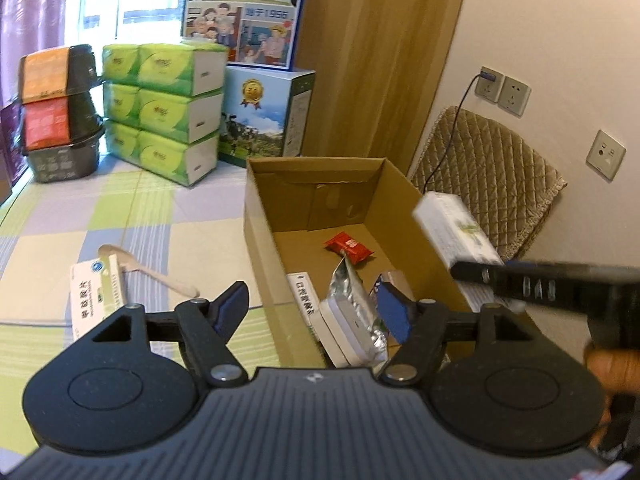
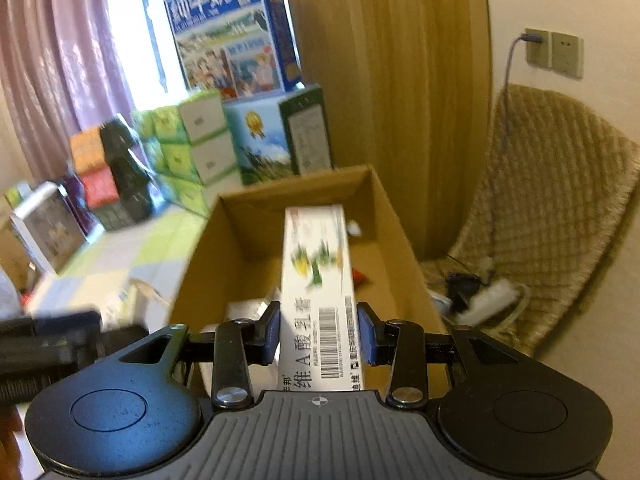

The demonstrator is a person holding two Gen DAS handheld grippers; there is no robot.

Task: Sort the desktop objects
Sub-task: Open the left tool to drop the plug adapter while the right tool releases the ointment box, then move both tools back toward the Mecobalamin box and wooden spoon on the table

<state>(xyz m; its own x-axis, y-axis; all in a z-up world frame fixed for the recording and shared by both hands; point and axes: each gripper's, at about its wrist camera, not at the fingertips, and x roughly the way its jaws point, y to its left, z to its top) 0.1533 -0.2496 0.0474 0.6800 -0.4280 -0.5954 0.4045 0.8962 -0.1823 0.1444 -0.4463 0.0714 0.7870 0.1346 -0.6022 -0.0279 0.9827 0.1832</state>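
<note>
An open cardboard box [image 1: 264, 216] [image 2: 200, 256] stands on the checked tabletop. Inside it lie a red snack packet [image 1: 349, 247], a silver foil pouch [image 1: 356, 300] and white flat boxes [image 1: 332, 332]. My right gripper [image 2: 318, 330] is shut on a long white ointment box [image 2: 318, 272] and holds it over the cardboard box; the left wrist view shows the same ointment box [image 1: 456, 232] at the right above the rim. My left gripper [image 1: 316, 306] is open and empty at the box's near left wall. A white medicine box [image 1: 94, 292] and a wooden spoon [image 1: 160, 270] lie on the table to the left.
Green tissue packs [image 1: 164, 108], stacked dark bowls [image 1: 60, 112] and milk cartons [image 1: 264, 116] line the back of the table. A quilted chair [image 1: 488, 176] stands right of the box, below wall sockets [image 1: 502, 90]. A power strip [image 2: 486, 298] lies on the chair seat.
</note>
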